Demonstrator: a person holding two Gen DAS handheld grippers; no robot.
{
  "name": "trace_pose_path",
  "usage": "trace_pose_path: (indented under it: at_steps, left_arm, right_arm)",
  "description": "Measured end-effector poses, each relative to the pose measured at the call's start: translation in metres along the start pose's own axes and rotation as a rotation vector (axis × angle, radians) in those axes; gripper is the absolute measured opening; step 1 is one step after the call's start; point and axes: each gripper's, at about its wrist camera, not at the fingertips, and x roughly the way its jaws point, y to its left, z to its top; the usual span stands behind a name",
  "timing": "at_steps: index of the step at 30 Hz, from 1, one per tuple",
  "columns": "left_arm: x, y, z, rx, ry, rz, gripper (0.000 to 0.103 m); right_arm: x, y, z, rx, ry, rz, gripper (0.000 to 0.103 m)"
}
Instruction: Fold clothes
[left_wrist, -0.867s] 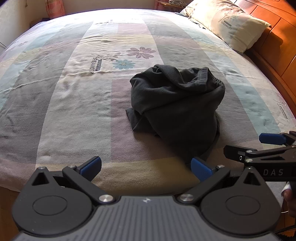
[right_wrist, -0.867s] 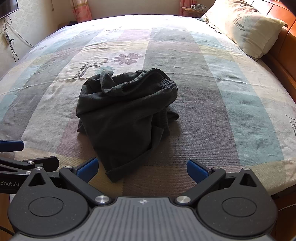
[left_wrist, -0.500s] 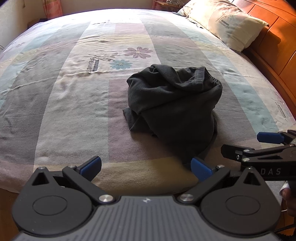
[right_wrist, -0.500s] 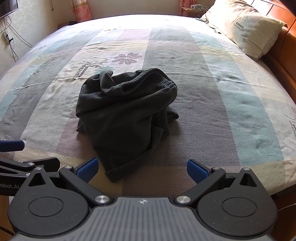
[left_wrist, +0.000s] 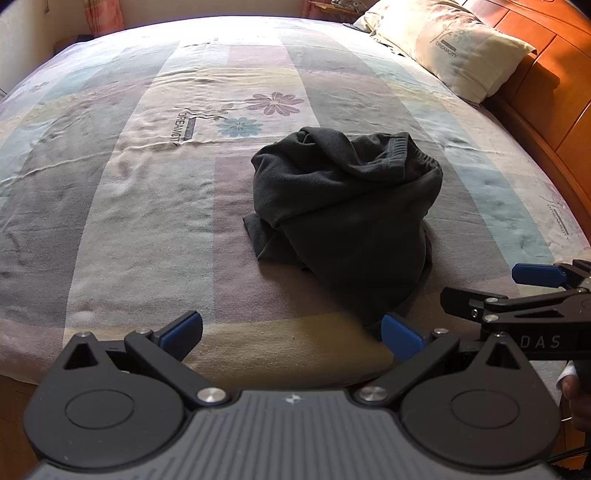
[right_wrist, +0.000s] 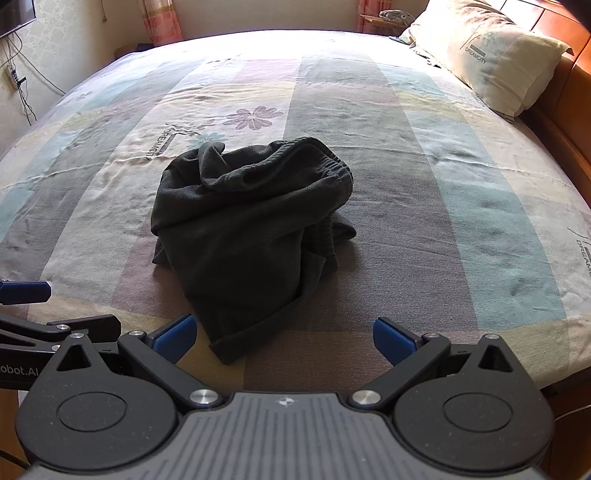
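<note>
The left tongs (left_wrist: 291, 332) hang over the near edge of the bed (left_wrist: 140, 221), their blue-tipped jaws spread wide with nothing between them, angled down toward the sheet. To their right, the dark garment (left_wrist: 347, 214) sits bunched in a heap on the bed's middle strip, its elastic waistband uppermost and a loose hem trailing toward the near edge; it looks dropped there unsorted, so the folding is judged not yet begun. The hem lies nearest the gap between the two tools, probably the easiest place to take hold. Further right, the right tongs (right_wrist: 282, 336) also stand fully apart and empty, facing the heap from close by without touching it. Both being spread suggests readiness to pinch two points of the cloth and pull it flat.

The bed is covered by a patchwork-print sheet in pale green, grey and mauve blocks with printed flowers (left_wrist: 273, 103), lightly wrinkled. A cream pillow (left_wrist: 454, 48) lies at the far right against a wooden headboard (left_wrist: 554, 85). Curtains (right_wrist: 159, 18) hang at the far wall, and cables (right_wrist: 18, 81) trail down the left wall.
</note>
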Motion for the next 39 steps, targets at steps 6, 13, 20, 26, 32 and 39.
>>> trace_pose_path:
  at_steps: [6, 13, 20, 26, 32, 39]
  left_arm:
    - [0.0009, 0.0021, -0.0002, 0.0, 0.003, 0.001, 0.103]
    - [0.0007, 0.0021, 0.0002, 0.004, 0.0, 0.002, 0.102]
    - [-0.0003, 0.0022, 0.0003, 0.007, -0.001, 0.007, 0.102]
    - [-0.0019, 0.0026, 0.0012, 0.013, -0.003, 0.011, 0.102]
    - [-0.0006, 0.0017, 0.0031, 0.018, 0.001, 0.014, 0.102]
    - [0.0014, 0.0005, 0.005, 0.023, 0.006, 0.019, 0.102]
  right_arm:
    - [0.0015, 0.0007, 0.0, -0.003, 0.003, 0.001, 0.103]
    - [0.0005, 0.001, -0.0004, -0.005, 0.002, -0.002, 0.103]
    - [0.0007, 0.0015, -0.0004, -0.007, 0.002, -0.003, 0.103]
    - [0.0001, 0.0018, -0.0002, -0.009, 0.001, -0.003, 0.103]
    - [0.0001, 0.0019, 0.0001, -0.009, 0.001, -0.006, 0.103]
    - [0.0019, 0.0017, 0.0013, -0.01, 0.006, -0.008, 0.103]
